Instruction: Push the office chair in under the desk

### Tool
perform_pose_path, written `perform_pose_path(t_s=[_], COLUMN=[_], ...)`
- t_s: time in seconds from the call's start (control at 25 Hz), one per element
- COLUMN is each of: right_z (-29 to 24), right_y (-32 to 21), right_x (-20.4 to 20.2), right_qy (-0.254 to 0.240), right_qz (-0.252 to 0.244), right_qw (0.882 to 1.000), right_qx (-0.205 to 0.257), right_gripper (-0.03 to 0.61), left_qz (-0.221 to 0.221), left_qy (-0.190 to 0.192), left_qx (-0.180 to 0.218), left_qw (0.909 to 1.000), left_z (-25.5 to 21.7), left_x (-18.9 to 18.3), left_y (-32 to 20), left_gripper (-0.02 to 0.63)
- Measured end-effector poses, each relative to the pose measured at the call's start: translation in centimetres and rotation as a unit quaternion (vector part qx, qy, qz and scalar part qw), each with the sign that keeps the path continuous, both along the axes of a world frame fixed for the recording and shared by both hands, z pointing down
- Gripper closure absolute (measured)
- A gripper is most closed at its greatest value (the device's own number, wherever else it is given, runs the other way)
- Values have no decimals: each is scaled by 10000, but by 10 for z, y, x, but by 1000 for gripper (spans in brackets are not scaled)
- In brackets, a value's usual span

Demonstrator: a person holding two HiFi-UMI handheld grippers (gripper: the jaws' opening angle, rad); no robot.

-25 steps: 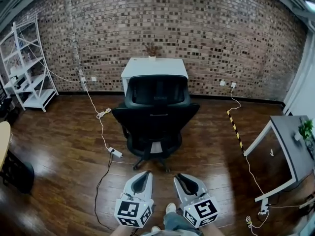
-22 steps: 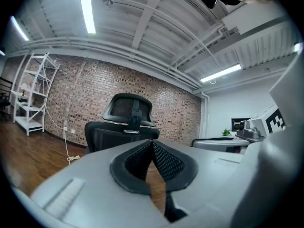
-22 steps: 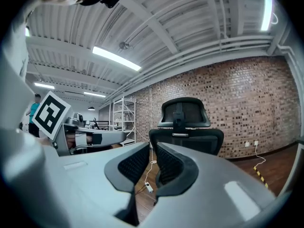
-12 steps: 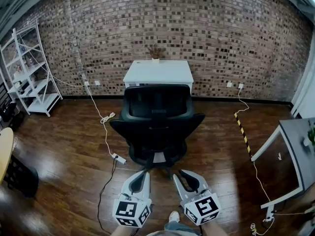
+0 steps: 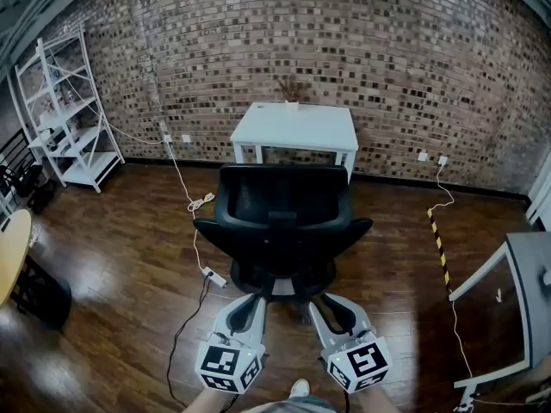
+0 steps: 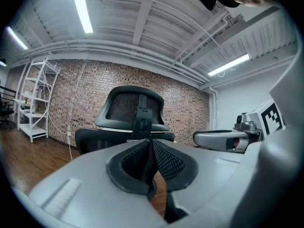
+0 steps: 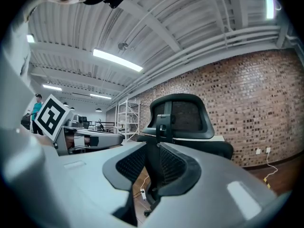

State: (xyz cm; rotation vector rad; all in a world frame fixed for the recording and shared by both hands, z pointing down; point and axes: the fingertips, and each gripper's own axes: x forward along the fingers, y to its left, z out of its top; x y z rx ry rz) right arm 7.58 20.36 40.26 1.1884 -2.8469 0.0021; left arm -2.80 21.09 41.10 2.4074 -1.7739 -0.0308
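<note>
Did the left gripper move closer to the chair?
Yes. The left gripper has moved forward, toward the office chair: its tip now sits nearer the white power strip on the floor.

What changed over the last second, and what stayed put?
Both grippers moved forward with the person, up close behind the office chair. The left gripper stayed shut; the right gripper has just been opening its jaws slightly, nothing between them. Nothing grasped. Chair, white desk and power strip appear unmoved.
</note>
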Motion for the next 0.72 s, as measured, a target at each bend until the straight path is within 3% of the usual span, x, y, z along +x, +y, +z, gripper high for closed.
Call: perform_pose_path(t_s=[0.48,0.72], right_z=[-13,-9], right_y=[-59,-78], right_x=[24,30], right_qy=[379,611], right_qz=[-424,-701], right_qw=[9981,9953], right_qx=[214,269], right_gripper=[434,369], left_qz=[-267,-132], left_qy=[-371,-805], left_qx=[165,141], left_qw=[9988,9966], left_z=[-19,-13], left_x=[-19,-29], left_y=[-50,-64], left_gripper=[511,425])
